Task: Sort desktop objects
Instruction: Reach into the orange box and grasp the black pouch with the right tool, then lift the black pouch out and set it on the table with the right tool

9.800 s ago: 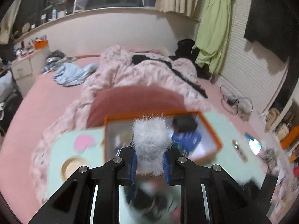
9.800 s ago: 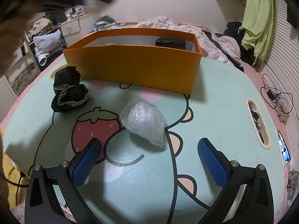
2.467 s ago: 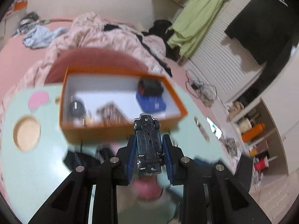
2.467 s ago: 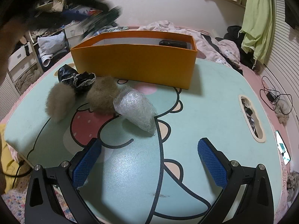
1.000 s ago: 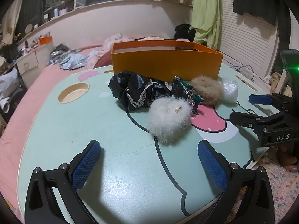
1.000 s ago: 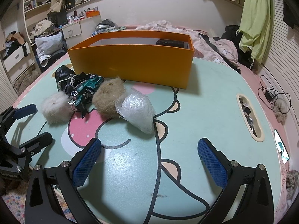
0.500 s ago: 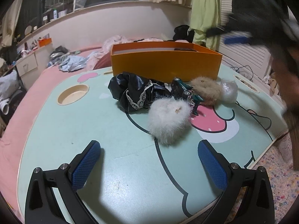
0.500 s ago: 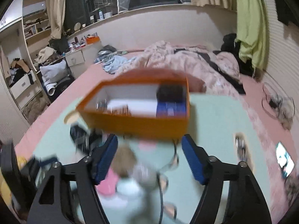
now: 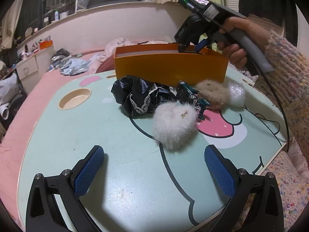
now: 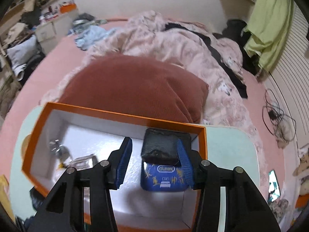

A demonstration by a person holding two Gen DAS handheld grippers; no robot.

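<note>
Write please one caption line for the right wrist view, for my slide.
Right gripper, jaws just closing, reaches into the orange cardboard box around a black pouch lying on a blue printed packet.

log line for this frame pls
left gripper: open, empty, over table | right gripper: jaws just closing, nothing gripped, over orange box, above blue box | white pompom: on table
</note>
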